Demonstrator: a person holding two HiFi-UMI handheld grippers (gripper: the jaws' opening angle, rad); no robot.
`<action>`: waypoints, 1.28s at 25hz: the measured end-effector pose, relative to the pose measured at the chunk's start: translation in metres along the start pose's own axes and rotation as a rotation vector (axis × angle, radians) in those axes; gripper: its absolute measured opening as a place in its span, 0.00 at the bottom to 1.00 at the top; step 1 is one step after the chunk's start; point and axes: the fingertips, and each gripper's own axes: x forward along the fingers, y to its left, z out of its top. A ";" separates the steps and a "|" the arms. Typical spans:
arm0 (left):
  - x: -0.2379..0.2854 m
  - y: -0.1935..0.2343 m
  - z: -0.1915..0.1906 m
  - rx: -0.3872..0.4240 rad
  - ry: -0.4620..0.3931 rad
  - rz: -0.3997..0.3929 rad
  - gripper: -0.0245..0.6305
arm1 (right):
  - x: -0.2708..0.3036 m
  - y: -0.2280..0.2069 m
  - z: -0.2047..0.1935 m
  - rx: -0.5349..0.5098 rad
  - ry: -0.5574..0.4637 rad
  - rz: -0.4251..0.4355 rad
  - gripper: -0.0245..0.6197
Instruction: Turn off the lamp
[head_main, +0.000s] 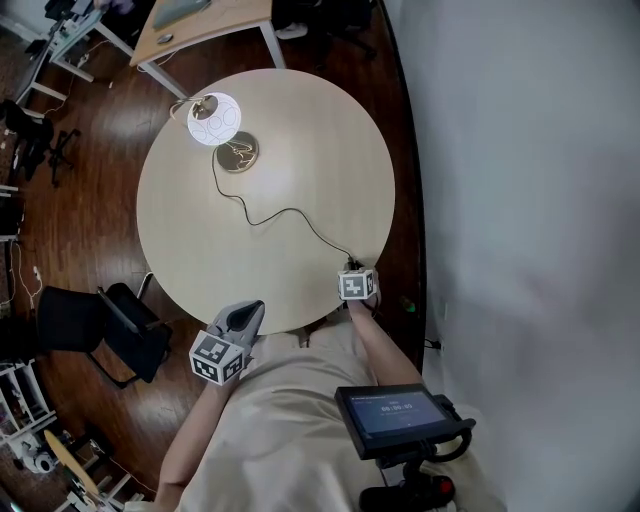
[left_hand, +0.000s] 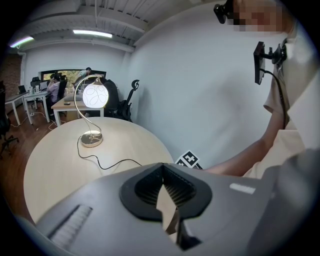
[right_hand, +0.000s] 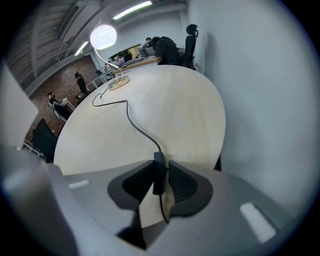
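Now our R tongs (right_hand: 160, 163) pinch the cord switch (right_hand: 159, 176) at the table (head_main: 300, 130) edge; L tongs (left_hand: 161, 166) closed, empty. Lamp (head_main: 214, 118) is lit far off, so we squeeze slow till it clicks.

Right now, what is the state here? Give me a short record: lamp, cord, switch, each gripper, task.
lamp: lit, standing on the far side of the table
cord: runs from the lamp's base across the table to the near edge
switch: inline on the cord, between the right gripper's jaws
right gripper: pads closed on the switch
left gripper: jaws together, nothing between them, by the near edge
task: not done, the lamp is on
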 end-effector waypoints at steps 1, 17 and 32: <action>-0.002 0.002 0.000 0.001 0.000 -0.001 0.02 | 0.000 0.001 0.000 -0.004 0.000 -0.006 0.18; -0.003 0.009 0.003 0.007 0.004 -0.019 0.02 | 0.003 0.010 0.011 -0.039 0.011 -0.039 0.17; -0.003 0.007 -0.003 0.001 0.005 -0.006 0.02 | 0.008 0.007 0.013 -0.055 0.004 -0.038 0.17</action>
